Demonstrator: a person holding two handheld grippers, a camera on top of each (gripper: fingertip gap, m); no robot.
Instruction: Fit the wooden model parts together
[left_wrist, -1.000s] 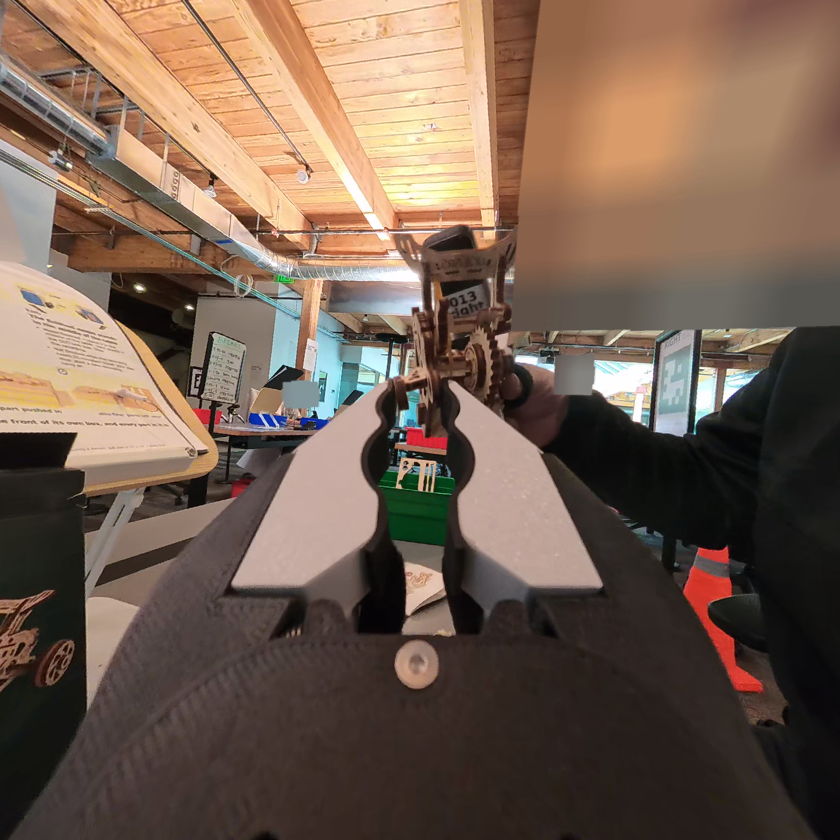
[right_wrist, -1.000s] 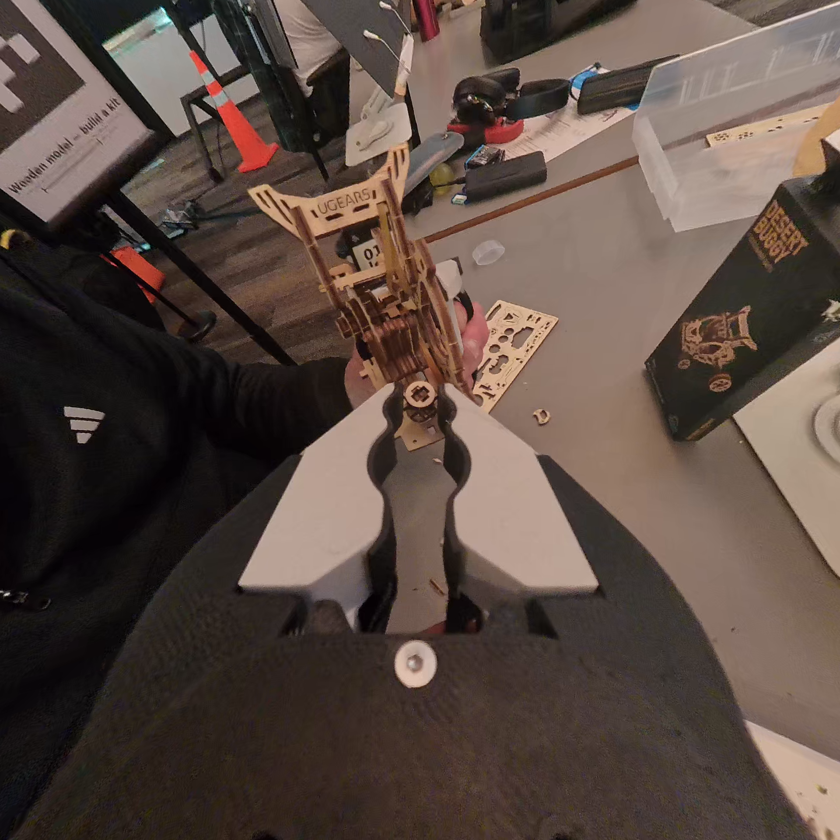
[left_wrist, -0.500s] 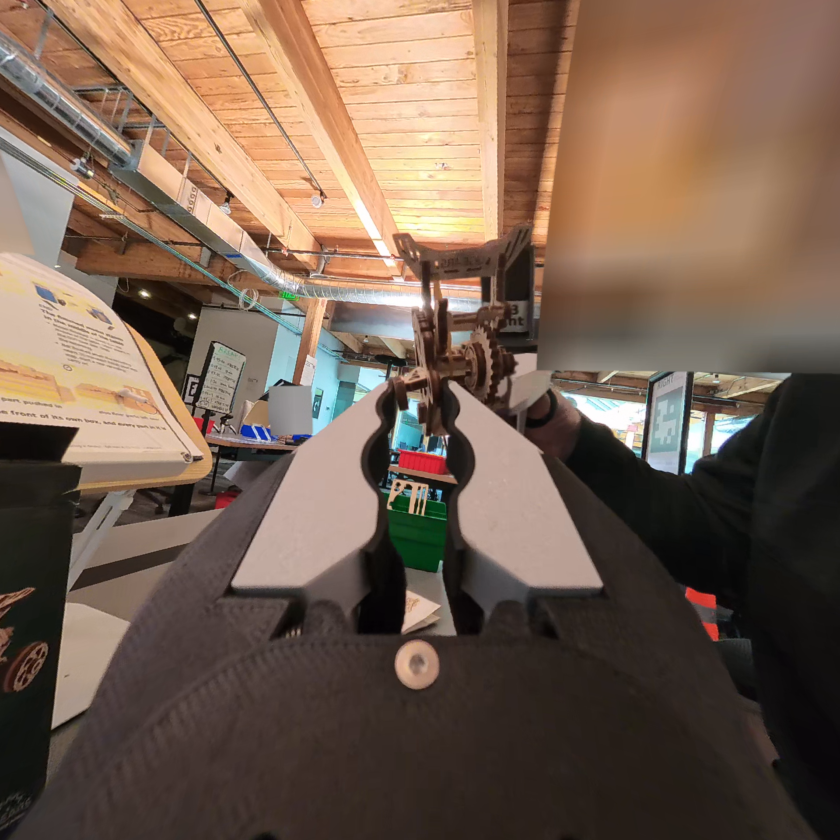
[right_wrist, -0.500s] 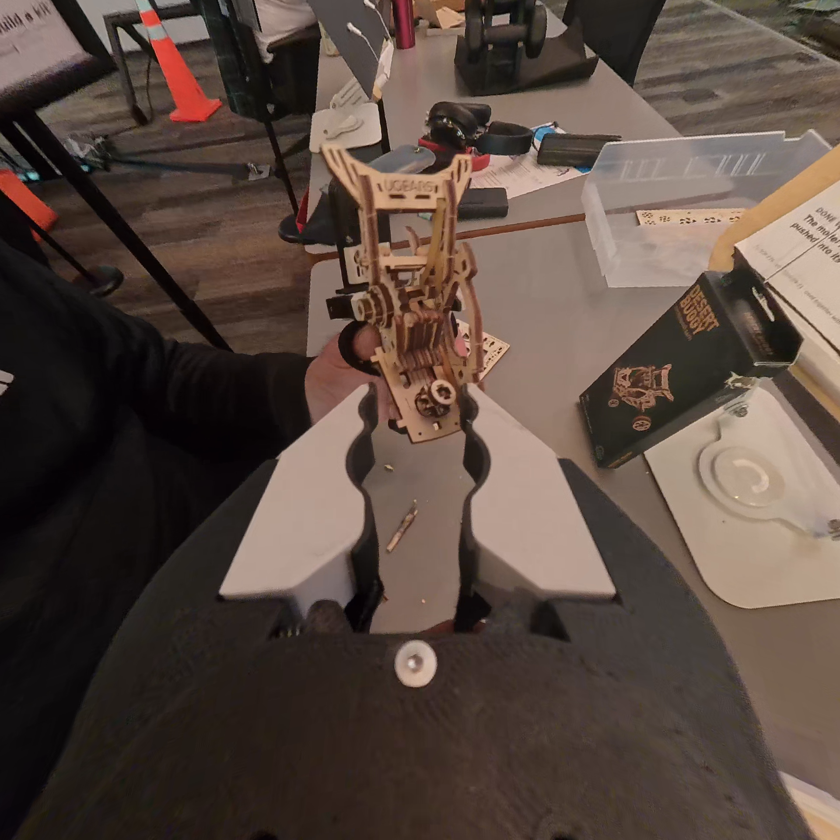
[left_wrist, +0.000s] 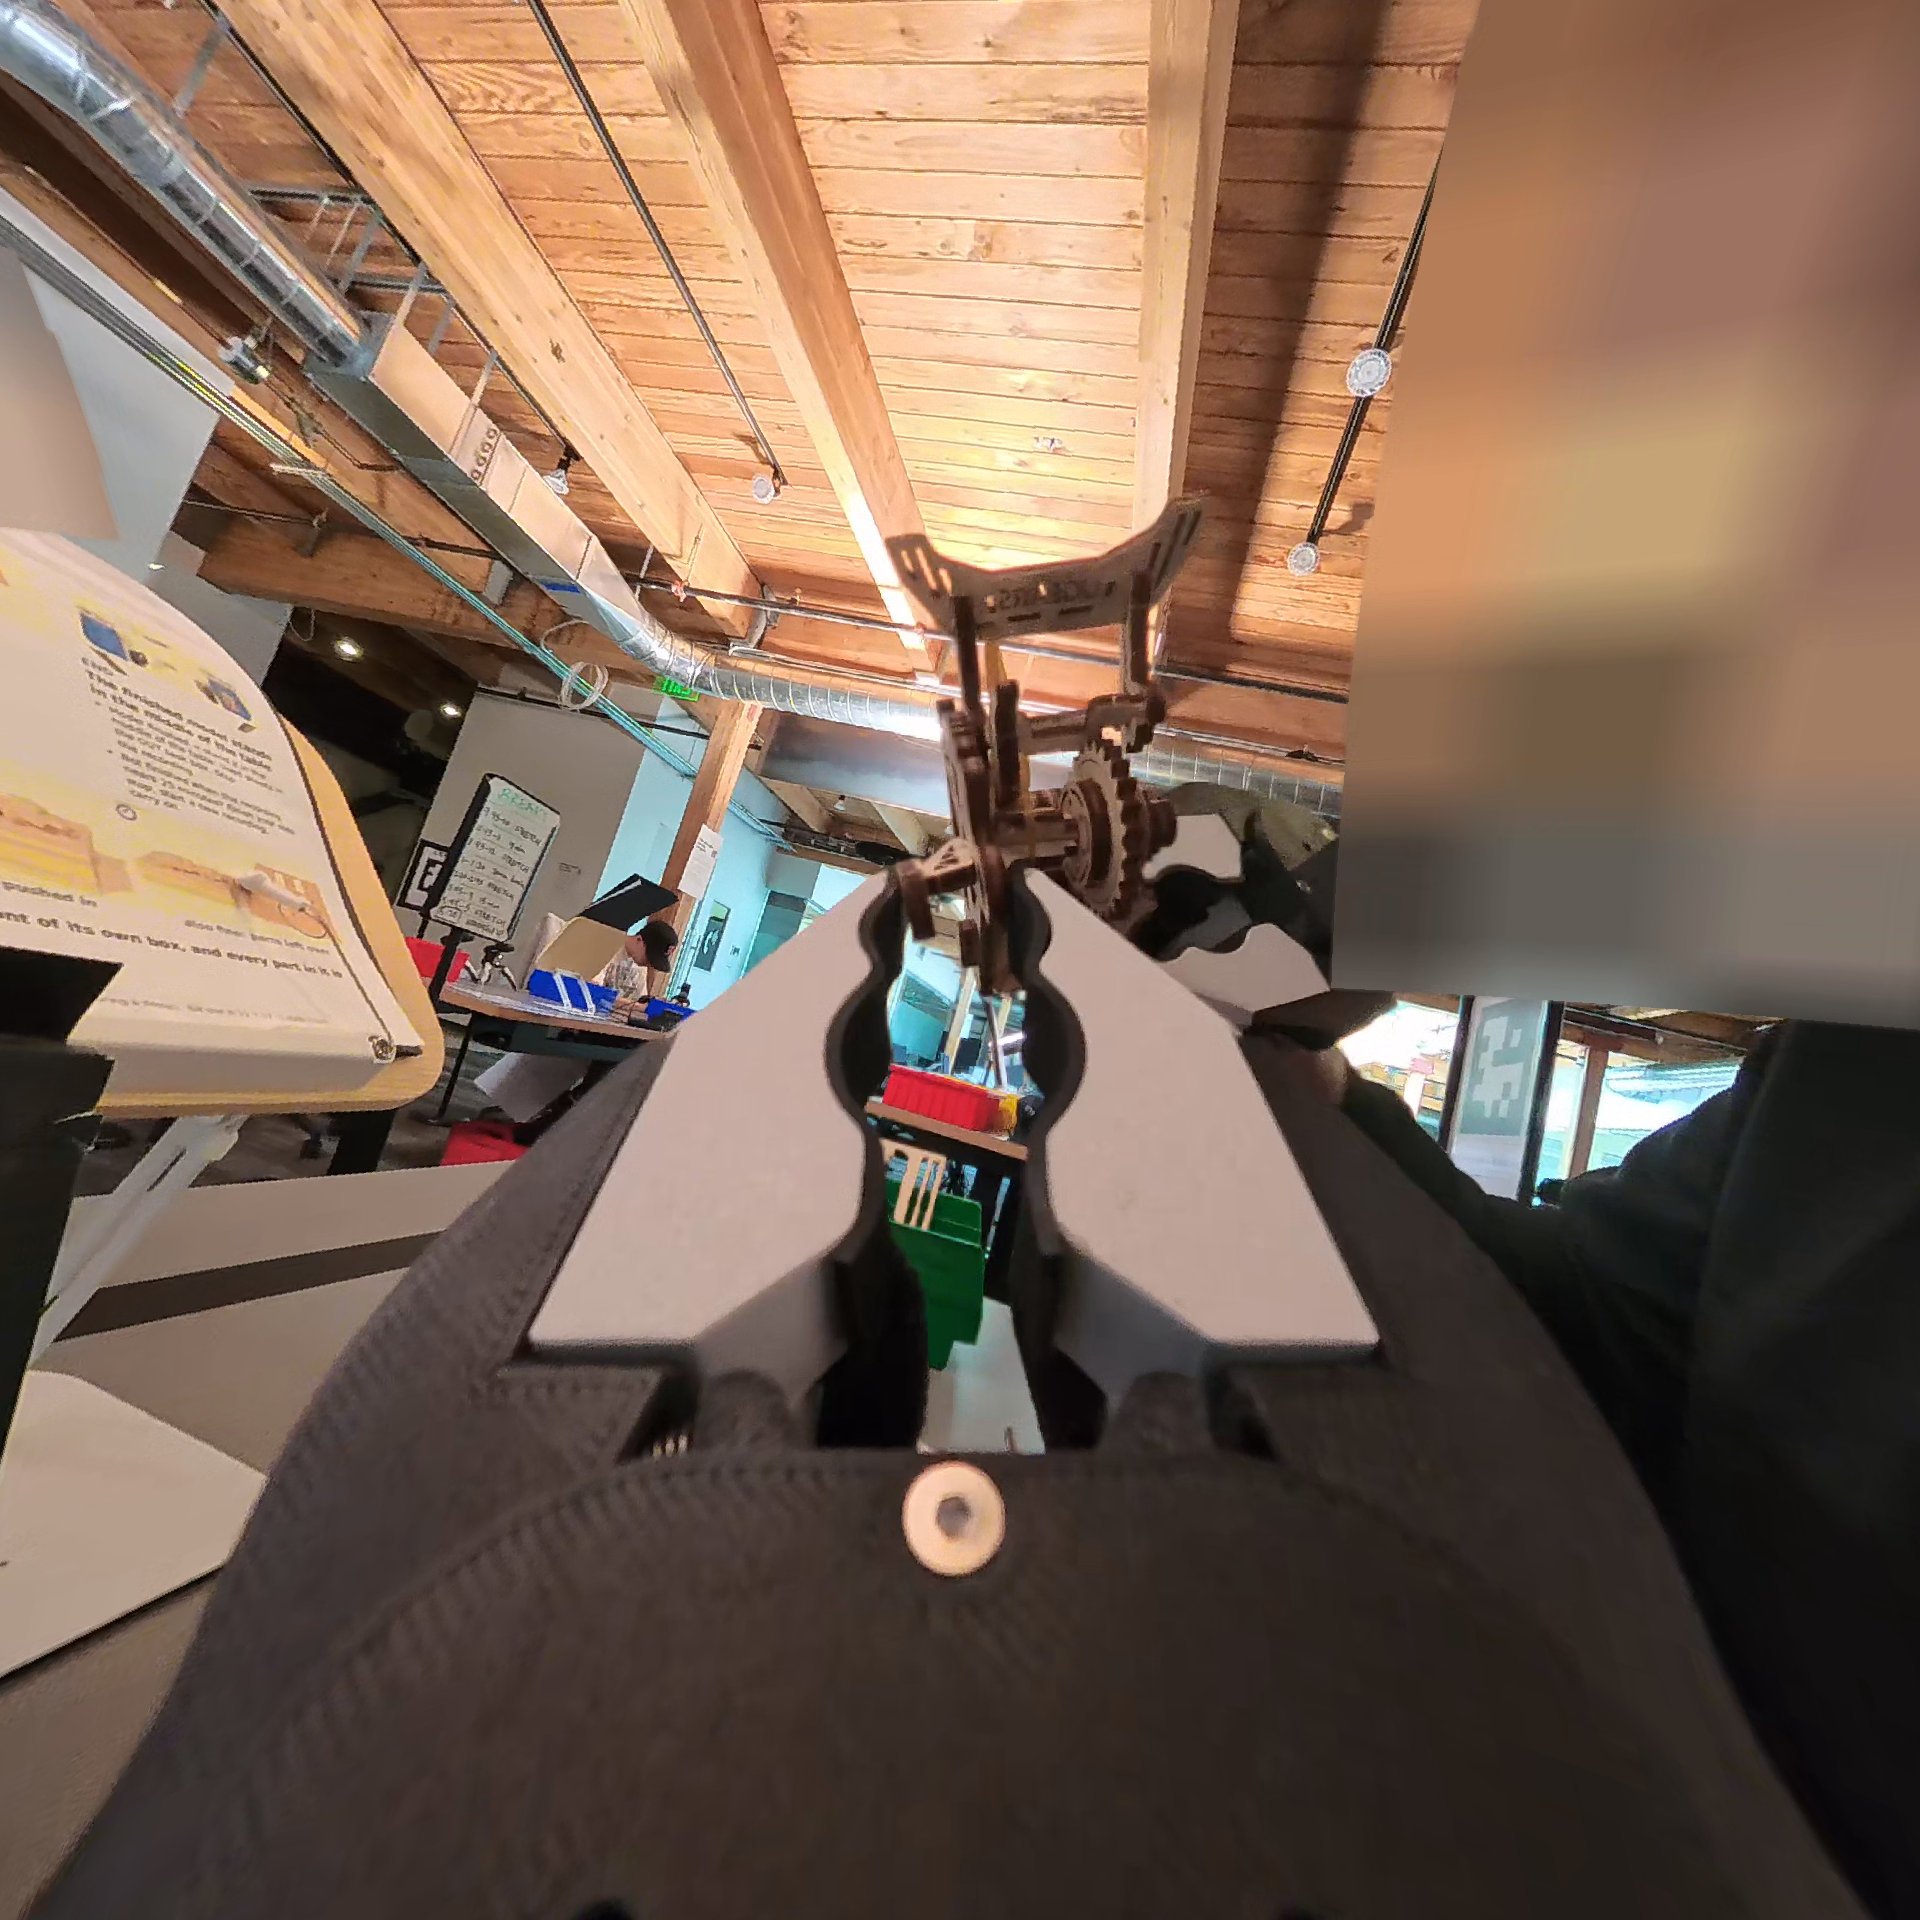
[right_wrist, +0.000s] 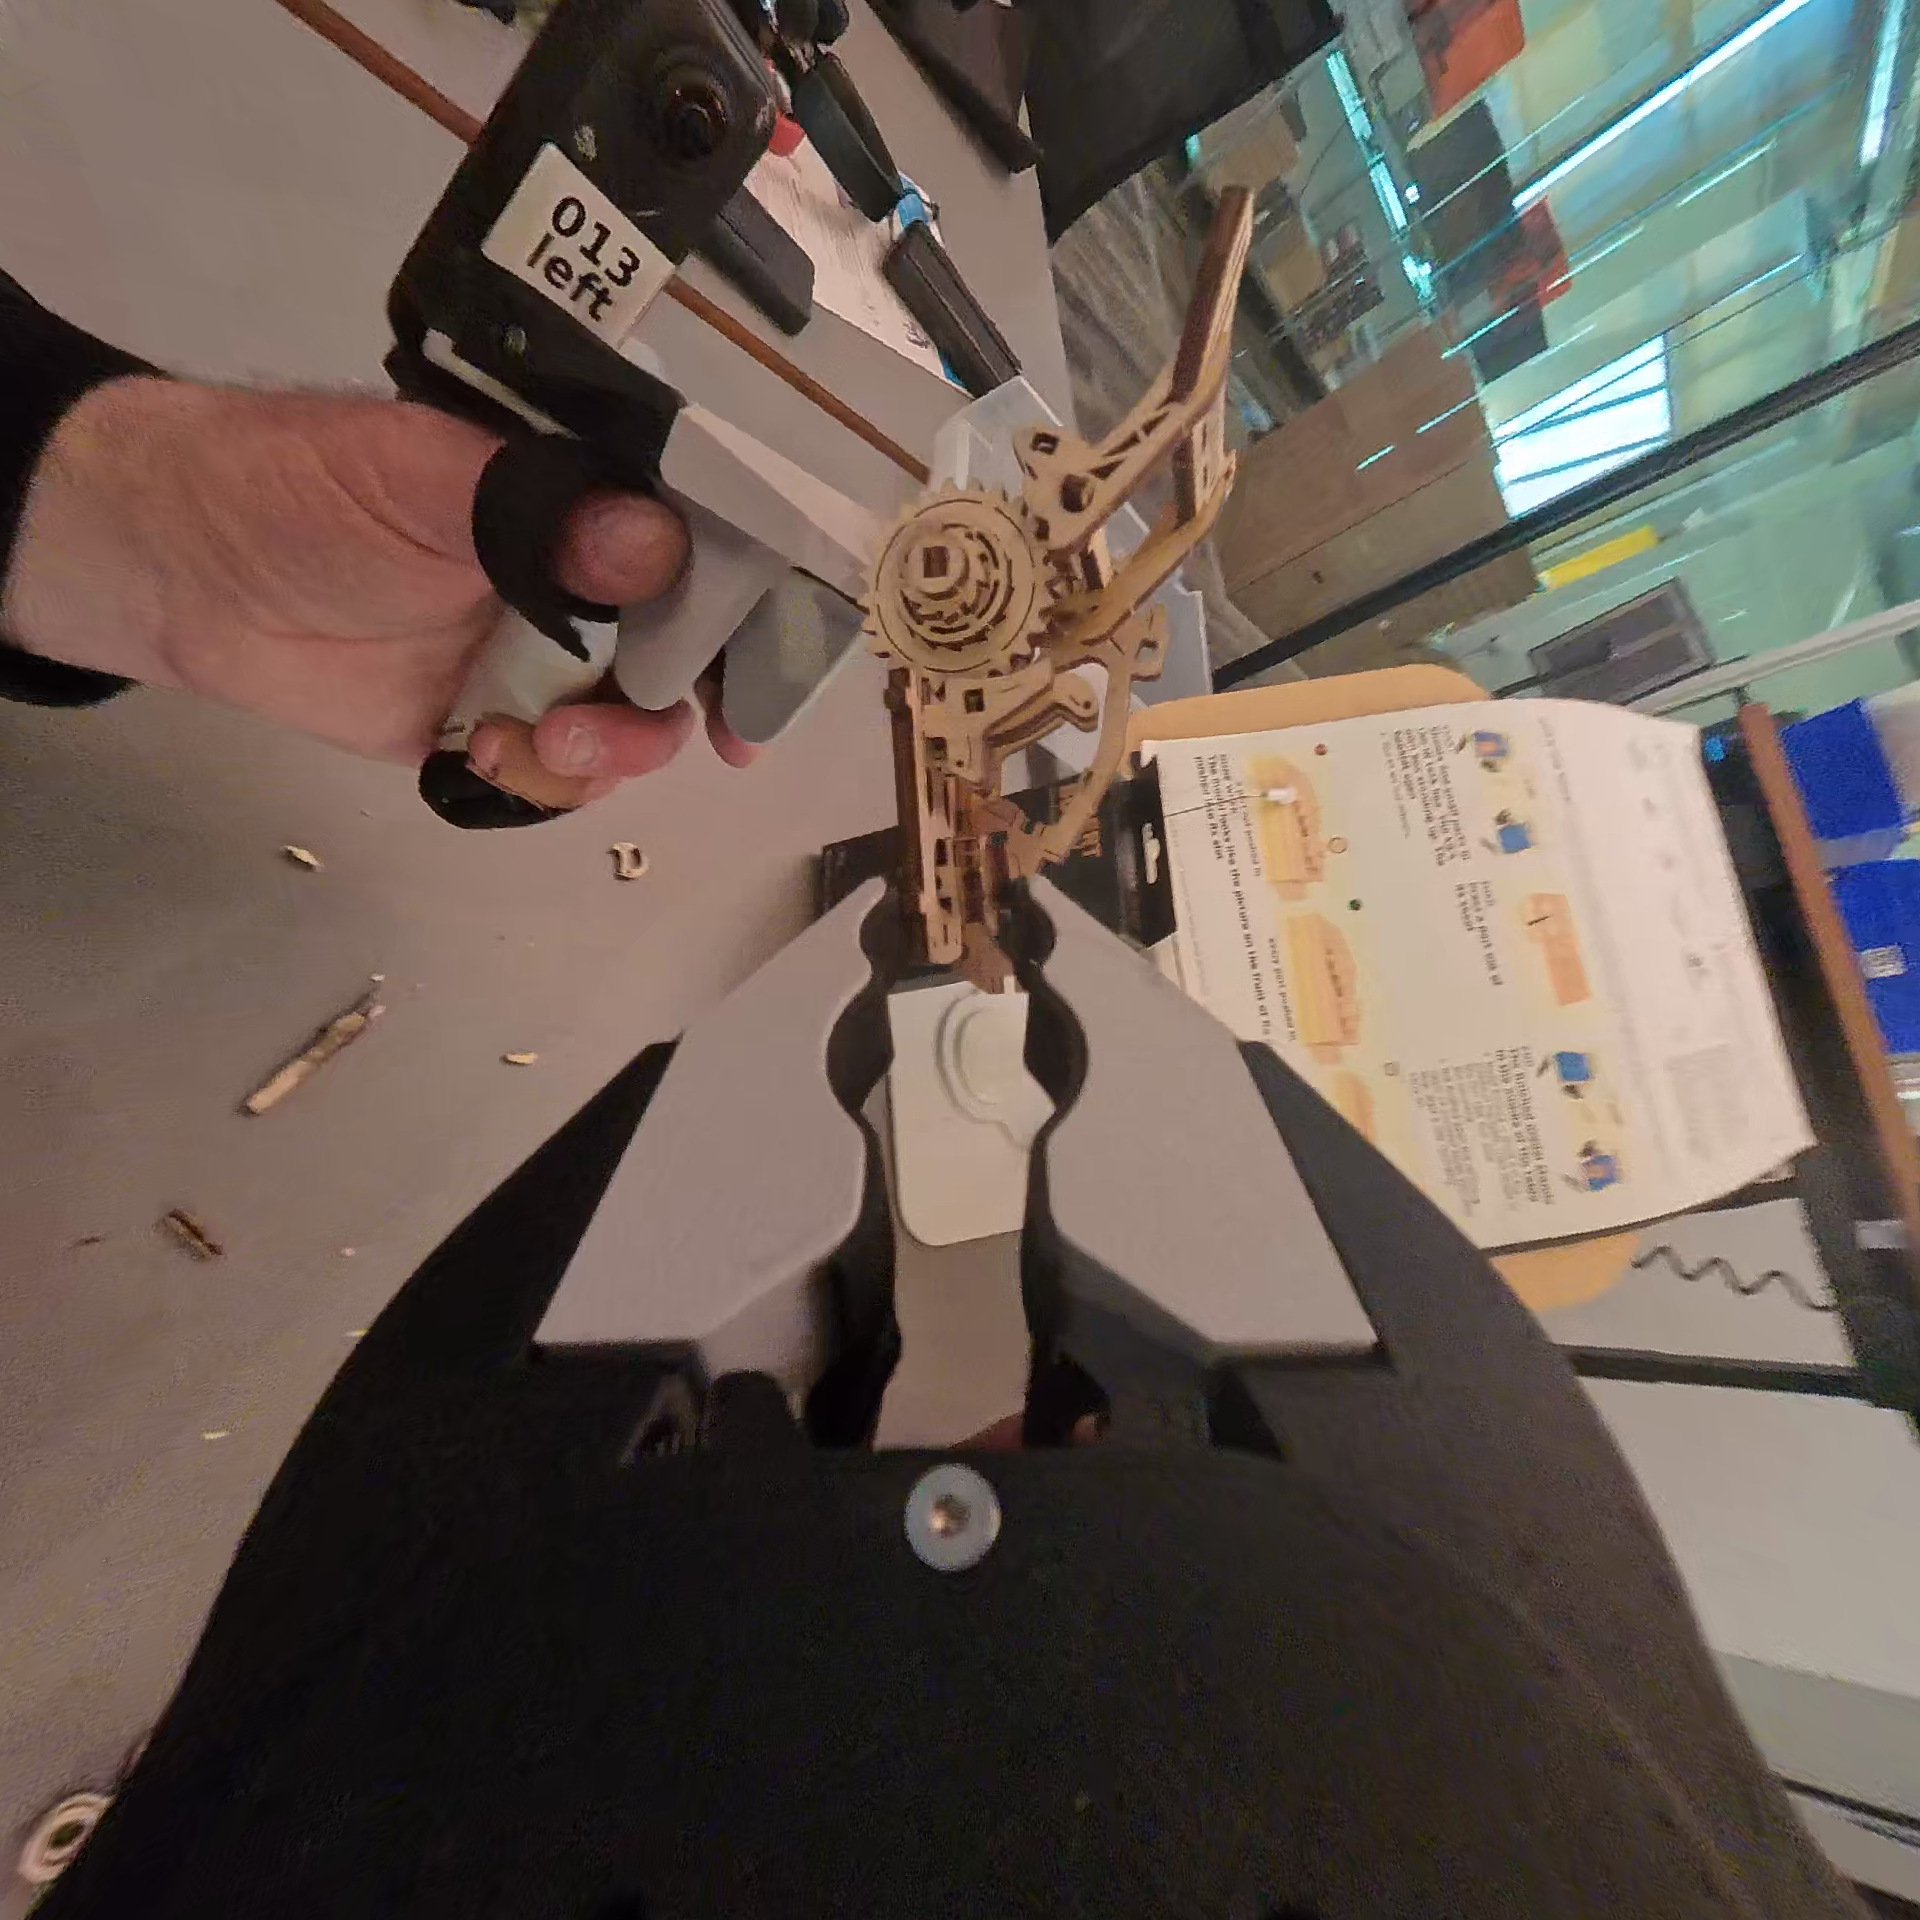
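left claw (left_wrist: 956, 914) raised, clamped, right claw (right_wrist: 951, 925) clamped, tilted sideways

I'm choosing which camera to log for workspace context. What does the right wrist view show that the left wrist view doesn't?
Only the right wrist view: the grey tabletop with wood scraps, and the person's hand holding the left gripper. Only the left wrist view: the plank ceiling and a green bin. Both: the wooden model in the right gripper, and the instruction sheet.

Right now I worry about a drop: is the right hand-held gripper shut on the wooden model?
Shut: the right hand-held gripper pinches the wooden model's lower end between its fingertips.
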